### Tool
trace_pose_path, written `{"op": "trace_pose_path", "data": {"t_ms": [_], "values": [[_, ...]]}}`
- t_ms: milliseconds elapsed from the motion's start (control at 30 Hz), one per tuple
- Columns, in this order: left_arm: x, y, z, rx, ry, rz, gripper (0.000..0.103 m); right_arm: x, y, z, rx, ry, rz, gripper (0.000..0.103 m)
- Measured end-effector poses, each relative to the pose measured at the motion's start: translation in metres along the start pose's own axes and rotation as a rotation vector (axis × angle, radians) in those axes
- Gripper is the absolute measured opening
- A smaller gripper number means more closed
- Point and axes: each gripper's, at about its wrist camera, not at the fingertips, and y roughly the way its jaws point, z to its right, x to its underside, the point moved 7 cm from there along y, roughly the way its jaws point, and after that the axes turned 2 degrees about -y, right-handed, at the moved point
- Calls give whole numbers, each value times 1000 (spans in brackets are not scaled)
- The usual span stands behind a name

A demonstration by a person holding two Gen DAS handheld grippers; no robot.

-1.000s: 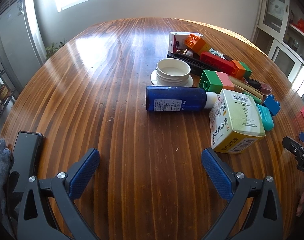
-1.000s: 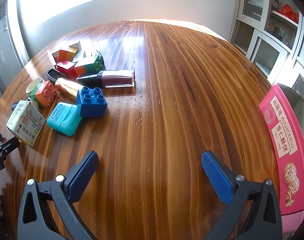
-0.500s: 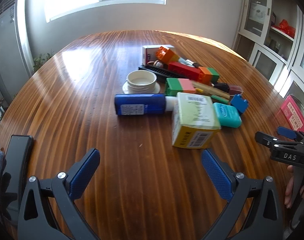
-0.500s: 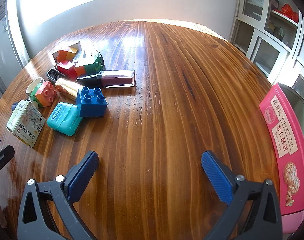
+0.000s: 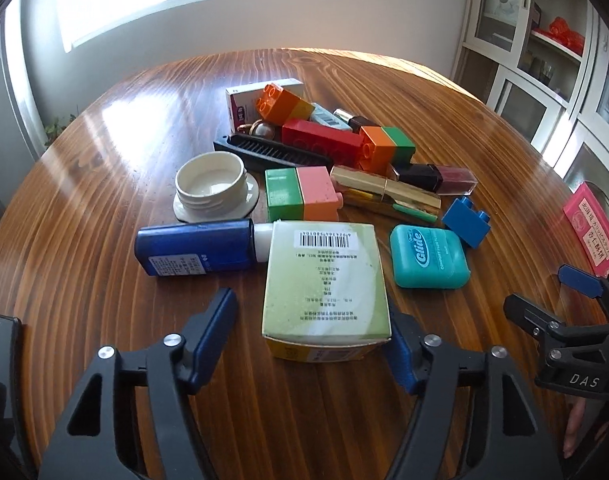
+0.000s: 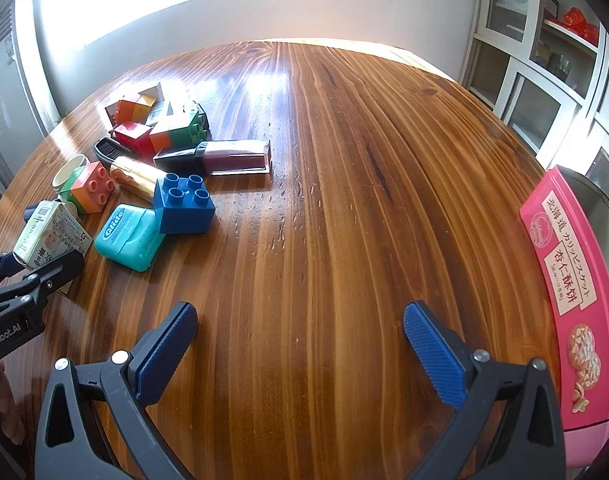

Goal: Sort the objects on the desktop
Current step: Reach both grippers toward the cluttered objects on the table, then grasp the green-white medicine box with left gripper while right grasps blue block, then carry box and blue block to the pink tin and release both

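A pale green carton (image 5: 325,280) with a barcode on top, small printed text and a yellow base is seen between the closing jaws of the left gripper (image 5: 310,334); the right pad appears at its corner, the left pad is apart. A blue bottle (image 5: 196,249) lies just left of the carton, a teal floss case (image 5: 428,257) just right. The right gripper (image 6: 300,346) is held wide over bare table (image 6: 344,200), nothing between its jaws.
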Motion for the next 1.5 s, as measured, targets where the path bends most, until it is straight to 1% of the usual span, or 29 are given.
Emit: {"op": "trace_pose_path", "data": {"t_ms": [67, 167, 267, 367, 433, 533, 600, 667, 700, 733, 800, 833, 900, 967, 1133, 1300, 1367, 1500], "values": [[-3, 1, 0, 23, 2, 7, 47, 0, 0, 0, 0, 0, 0, 103], [-3, -1, -2, 45, -5, 12, 47, 1, -1, -1, -2, -7, 0, 103], [-3, -3, -7, 64, -26, 19, 47, 1, -1, -1, -24, -34, -9, 103], [-2, -6, -11, 77, -45, 29, 47, 1, 0, -2, -26, -30, -10, 103], [-2, -6, -14, 83, -53, 33, 47, -2, -2, -7, -65, -27, 0, 103], [-3, -4, -16, 98, -68, 28, 47, -10, -5, -17, -174, 13, 18, 102], [-1, -4, -18, 111, -85, 24, 47, -18, -7, -25, -239, 37, 33, 98], [-1, -4, -20, 122, -97, 26, 47, -27, -10, -34, -261, 35, 51, 88], [-1, -4, -20, 125, -102, 27, 47, -32, -11, -39, -267, 31, 60, 85], [-1, -4, -20, 128, -104, 27, 47, -37, -10, -41, -274, 28, 66, 80], [-1, -5, -19, 130, -106, 28, 47, -43, -3, -45, -285, 34, 54, 71], [-1, -5, -19, 132, -107, 28, 47, -44, 2, -45, -300, 47, 42, 64], [-1, -5, -19, 134, -110, 28, 47, -47, 11, -46, -340, 77, 17, 56], [-1, -5, -19, 134, -109, 28, 47, -50, 15, -46, -345, 82, 17, 50], [-1, -4, -19, 129, -106, 27, 47, -55, 20, -49, -356, 76, 22, 44], [-1, -4, -19, 126, -105, 28, 47, -51, 15, -51, -325, 50, 51, 43], [-1, -4, -19, 126, -105, 28, 47, -49, 11, -51, -307, 40, 68, 40], [-1, -4, -17, 133, -106, 29, 47, -47, -2, -47, -263, 35, 121, 39]]}}
